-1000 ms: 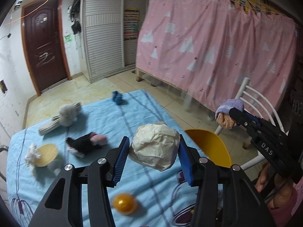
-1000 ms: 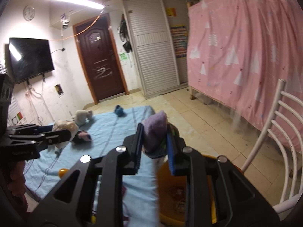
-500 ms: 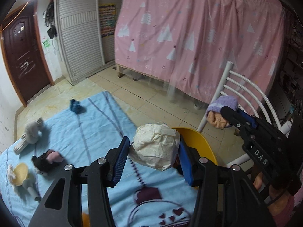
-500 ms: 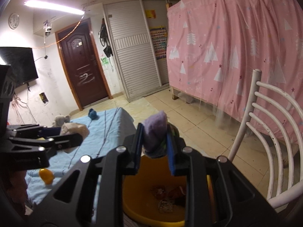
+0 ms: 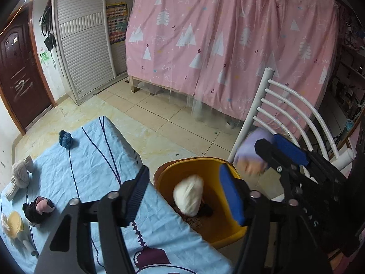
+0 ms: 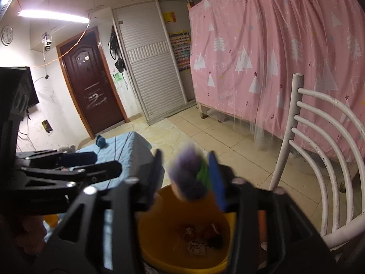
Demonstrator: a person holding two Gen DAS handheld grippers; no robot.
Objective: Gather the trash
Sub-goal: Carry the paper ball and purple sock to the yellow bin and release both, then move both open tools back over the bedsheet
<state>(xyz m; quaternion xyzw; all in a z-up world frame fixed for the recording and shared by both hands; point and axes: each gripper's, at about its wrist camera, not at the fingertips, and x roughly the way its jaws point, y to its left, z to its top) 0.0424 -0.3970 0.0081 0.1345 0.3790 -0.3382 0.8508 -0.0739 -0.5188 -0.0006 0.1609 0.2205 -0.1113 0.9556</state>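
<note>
Over yellow bin (image 5: 214,207): both hand-held grippers opening, paper wad (image 5: 189,195) dropped in, purple wad (image 6: 189,175) now loose.

Dim room, glaring ceiling tube light (image 6: 53,16), fisheye-bent edges, motion blur.

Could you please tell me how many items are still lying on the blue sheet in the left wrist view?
4: a blue knitted ball at the far end, a beige plush at the left edge, a black-and-pink bundle and a yellow brush nearer. The gripper may hide others.

pink curtain (image 5: 228,45) | white chair (image 5: 285,105) | brown door (image 6: 91,80)
</note>
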